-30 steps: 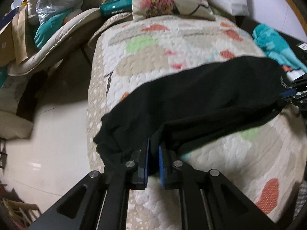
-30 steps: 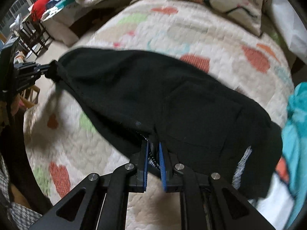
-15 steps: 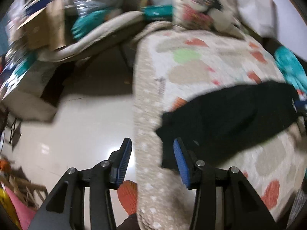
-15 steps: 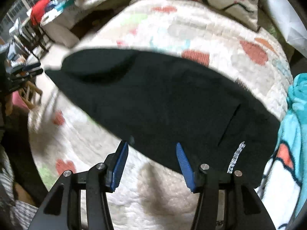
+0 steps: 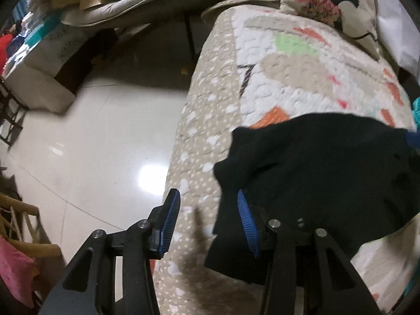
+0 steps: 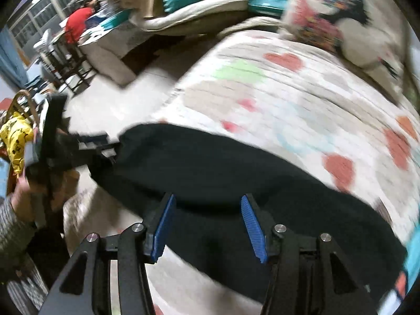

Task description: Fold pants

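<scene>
The black pants (image 5: 315, 173) lie folded lengthwise across the heart-patterned quilt (image 5: 288, 73) on the bed. My left gripper (image 5: 207, 218) is open and empty at the pants' left end, by the bed's edge. The pants also show in the right wrist view (image 6: 236, 173) as a long dark band. My right gripper (image 6: 207, 223) is open and empty just above the pants' near edge. The left gripper also shows in the right wrist view (image 6: 89, 147), at the pants' far end.
A patterned pillow (image 5: 330, 5) lies at the head of the bed. A shiny tiled floor (image 5: 92, 144) lies left of the bed, with a cluttered padded chair (image 5: 136, 8) and boxes beyond. Teal cloth (image 5: 416, 110) lies at the right edge.
Both grippers have opened and let go of the pants, which now lie on the quilt. Both have pulled back, and the left one has swung to the bed's edge.
</scene>
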The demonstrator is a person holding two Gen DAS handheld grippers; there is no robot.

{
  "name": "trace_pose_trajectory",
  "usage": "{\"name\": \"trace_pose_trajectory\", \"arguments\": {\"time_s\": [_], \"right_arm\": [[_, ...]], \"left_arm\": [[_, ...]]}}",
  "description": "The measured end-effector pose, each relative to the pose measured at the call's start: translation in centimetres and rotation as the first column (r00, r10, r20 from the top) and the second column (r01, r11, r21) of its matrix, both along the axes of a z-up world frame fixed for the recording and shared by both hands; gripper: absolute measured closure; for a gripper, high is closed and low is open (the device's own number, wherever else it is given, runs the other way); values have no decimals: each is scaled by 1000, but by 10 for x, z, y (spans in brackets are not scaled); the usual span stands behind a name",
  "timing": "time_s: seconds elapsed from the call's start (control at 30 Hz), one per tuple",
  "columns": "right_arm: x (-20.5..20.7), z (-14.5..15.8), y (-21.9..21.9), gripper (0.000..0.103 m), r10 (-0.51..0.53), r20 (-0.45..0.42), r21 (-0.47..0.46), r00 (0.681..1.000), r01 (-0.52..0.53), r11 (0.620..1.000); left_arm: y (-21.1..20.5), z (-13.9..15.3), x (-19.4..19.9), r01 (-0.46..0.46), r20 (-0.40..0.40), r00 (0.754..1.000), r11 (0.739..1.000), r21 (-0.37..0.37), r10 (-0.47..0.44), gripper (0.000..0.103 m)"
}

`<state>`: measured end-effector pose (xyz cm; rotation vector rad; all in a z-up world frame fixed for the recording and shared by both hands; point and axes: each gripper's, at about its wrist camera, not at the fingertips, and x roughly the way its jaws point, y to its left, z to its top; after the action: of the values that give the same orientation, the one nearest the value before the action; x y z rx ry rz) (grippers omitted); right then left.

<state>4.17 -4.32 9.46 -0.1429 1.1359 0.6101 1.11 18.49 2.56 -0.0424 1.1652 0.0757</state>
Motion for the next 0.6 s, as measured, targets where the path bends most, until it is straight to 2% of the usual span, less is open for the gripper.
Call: {"name": "trace_pose_trajectory", "arguments": {"time_s": [0.17, 0.27, 0.37, 0.5, 0.57, 0.6], "right_arm": [[32, -15, 88, 46, 155, -24, 11, 988, -155, 988], [46, -28, 136, 46, 249, -51, 17, 967, -248, 968], [53, -47, 163, 46, 305, -85, -11, 949, -307, 952], [59, -76, 186, 50, 350, -135, -67, 927, -361, 930], [60, -84, 191, 65, 365, -148, -84, 919, -379, 922], [62, -84, 191, 68, 364, -156, -79, 918, -379, 922]], "left_arm": [[21, -5, -4, -114, -46, 992, 993, -8, 114, 58], [37, 11, -10, -168, 0, 986, 985, 21, 168, 58], [51, 24, -14, -217, 54, 975, 976, 27, 215, 58], [59, 23, -20, -241, 39, 969, 966, -96, 246, 58], [54, 22, -23, -233, 51, 969, 963, -136, 241, 58], [52, 21, -21, -223, 51, 971, 963, -153, 233, 58]]}}
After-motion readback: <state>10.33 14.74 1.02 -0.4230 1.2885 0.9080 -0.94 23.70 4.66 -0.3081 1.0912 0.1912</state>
